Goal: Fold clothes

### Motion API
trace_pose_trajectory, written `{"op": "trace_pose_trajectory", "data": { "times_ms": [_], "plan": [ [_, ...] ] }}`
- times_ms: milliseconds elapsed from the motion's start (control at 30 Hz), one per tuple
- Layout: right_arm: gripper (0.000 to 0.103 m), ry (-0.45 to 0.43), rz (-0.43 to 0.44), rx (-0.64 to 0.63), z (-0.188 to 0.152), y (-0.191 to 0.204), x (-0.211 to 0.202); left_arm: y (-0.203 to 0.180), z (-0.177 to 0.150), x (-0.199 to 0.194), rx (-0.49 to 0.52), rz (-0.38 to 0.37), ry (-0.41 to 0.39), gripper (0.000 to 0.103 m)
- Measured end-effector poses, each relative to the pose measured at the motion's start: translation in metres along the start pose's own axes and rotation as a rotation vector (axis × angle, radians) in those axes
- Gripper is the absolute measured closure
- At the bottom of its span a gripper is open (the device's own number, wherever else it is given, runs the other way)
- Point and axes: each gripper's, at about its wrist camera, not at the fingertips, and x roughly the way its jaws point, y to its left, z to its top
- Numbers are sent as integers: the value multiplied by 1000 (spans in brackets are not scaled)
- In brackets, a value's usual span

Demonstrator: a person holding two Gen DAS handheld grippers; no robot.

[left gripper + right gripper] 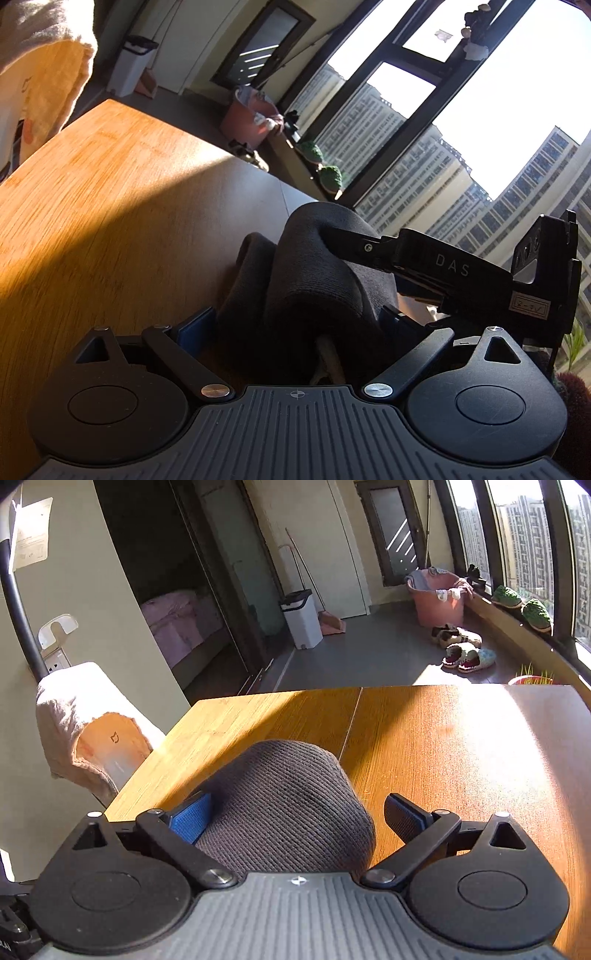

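Observation:
A dark grey knitted garment [310, 280] is bunched up above the wooden table [110, 206]. In the left wrist view it fills the space between my left gripper's blue pads [195, 325], so the left gripper [295, 325] is shut on it. My right gripper [354, 243] comes in from the right and its fingers pinch a fold of the same garment. In the right wrist view the garment [288, 805] bulges between the blue pads [192, 819] of the right gripper [295, 819], which stand wide around it.
A chair draped with a beige cloth [77, 720] stands at the table's left edge. Beyond the table are a white bin [301, 620], a pink laundry basket [437, 598], slippers [465, 653] and large windows [480, 110].

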Motion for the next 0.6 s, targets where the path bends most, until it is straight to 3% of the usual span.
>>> {"op": "trace_pose_trajectory", "data": {
  "times_ms": [133,233,300,500,600],
  "plan": [
    [5,6,11,3,0,-2,-2,-4,9,-27,68,14,-69,6],
    [4,-11,1,7,-3,2,-2,-13,17,-29,152,94,-98,6],
    [4,-37,-11,-7,-5,7,-11,-11,19,-19,186,146,-71,8],
    [4,-141,-19,-81,-27,18,-60,12,16,-10,113,133,-34,5],
    [4,-80,66,-104,-48,21,-72,17,13,-12,87,127,-34,4]
  ]
}}
